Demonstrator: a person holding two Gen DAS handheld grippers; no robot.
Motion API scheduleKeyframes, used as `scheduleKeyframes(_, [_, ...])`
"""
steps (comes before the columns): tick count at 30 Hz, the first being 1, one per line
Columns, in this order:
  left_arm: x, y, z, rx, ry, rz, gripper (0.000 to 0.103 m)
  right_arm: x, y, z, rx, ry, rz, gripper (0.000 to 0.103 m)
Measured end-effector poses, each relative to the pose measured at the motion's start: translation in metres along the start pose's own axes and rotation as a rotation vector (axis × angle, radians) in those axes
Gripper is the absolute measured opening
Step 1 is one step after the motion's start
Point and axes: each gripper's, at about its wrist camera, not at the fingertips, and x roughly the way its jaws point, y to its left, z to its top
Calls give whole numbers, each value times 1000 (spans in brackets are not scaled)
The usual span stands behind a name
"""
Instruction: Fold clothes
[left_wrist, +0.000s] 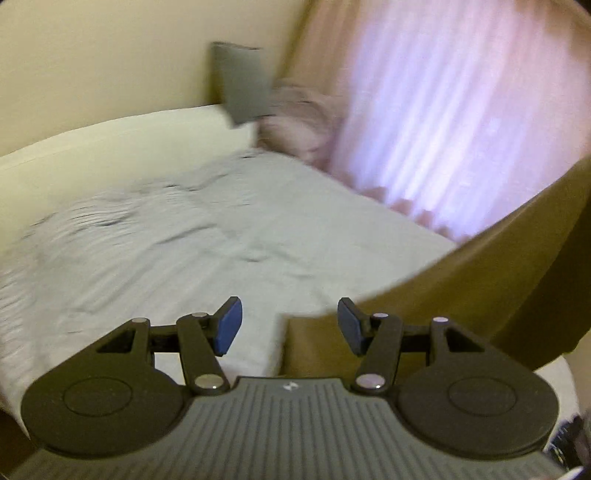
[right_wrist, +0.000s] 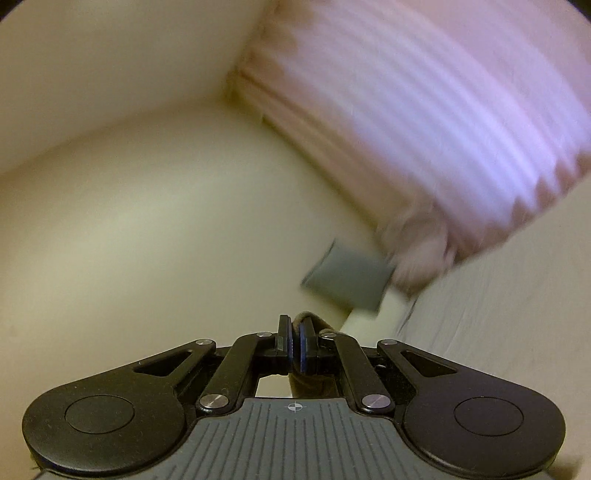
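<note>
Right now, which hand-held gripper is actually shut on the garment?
The right hand-held gripper: pads pinched on the olive-brown garment. The left hand-held gripper is open, holding nothing.

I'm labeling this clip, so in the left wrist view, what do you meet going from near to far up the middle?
Left claw, open → white bed sheet → cream headboard → grey pillow → cream wall.

Ahead of your left tongs (left_wrist: 290, 326) the bed (left_wrist: 221, 229) stretches away; a garment (left_wrist: 461, 295) hangs to their right, a cushion (left_wrist: 242, 85) far beyond against the wall (left_wrist: 92, 66).
</note>
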Motion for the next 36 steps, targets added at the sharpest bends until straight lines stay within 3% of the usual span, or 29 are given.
scheduleKeyframes(5, [-3, -92, -27, 69, 14, -140, 53, -100, 12, 58, -112, -128, -100, 2])
scheduleKeyframes(9, [0, -161, -60, 116, 63, -237, 54, -164, 10, 90, -223, -132, -374, 3])
scheduleKeyframes(11, [1, -190, -79, 135, 104, -271, 53, -185, -6, 97, -268, -40, -582, 6])
scheduleKeyframes(12, [1, -204, -89, 146, 128, -290, 54, -196, -15, 98, -282, 1, -678, 24])
scheduleKeyframes(13, [2, -218, -99, 159, 154, -307, 54, -209, -28, 95, -283, 24, -764, 65])
scheduleKeyframes(14, [5, -230, -108, 177, 183, -317, 54, -222, -39, 89, -277, 35, -822, 82])
scheduleKeyframes(15, [8, -242, -117, 195, 212, -327, 54, -236, -49, 80, -267, 41, -862, 87])
scheduleKeyframes(24, [27, -320, -182, 456, 433, -353, 54, -383, -107, -23, -45, 254, -1162, 87])
scheduleKeyframes(29, [29, -337, -205, 576, 496, -380, 54, -395, -121, -76, 18, 366, -1238, 87])
scheduleKeyframes(36, [20, -335, -216, 717, 530, -390, 54, -357, -117, -116, 39, 463, -1264, 87])
